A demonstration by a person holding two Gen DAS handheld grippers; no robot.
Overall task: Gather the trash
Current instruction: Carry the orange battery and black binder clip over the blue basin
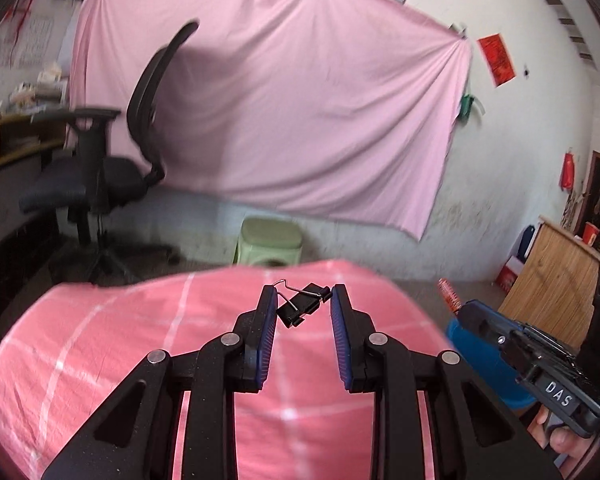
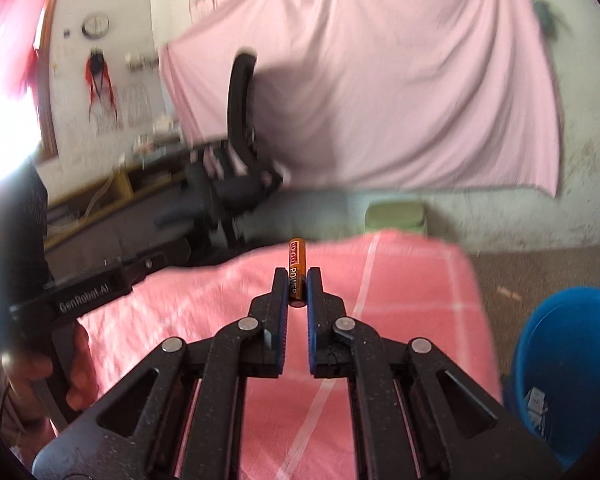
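Above pink checked cloth (image 2: 400,280) | right hand-held gripper (image 2: 298,280) clamps orange-black battery (image 2: 296,270) upright | left hand-held gripper (image 1: 304,300) pinches black binder clip (image 1: 302,304)

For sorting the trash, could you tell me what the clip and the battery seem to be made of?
Clip: looks like black-painted sheet metal with bare wire handles, by its thin folded body and silvery loops. Battery: probably a metal cell under a glossy orange-and-black printed wrap, though only the label shows.

One binder clip (image 1: 302,303), one battery (image 2: 296,276), one blue bucket (image 2: 572,364), one office chair (image 1: 112,152), one green stool (image 1: 270,240).
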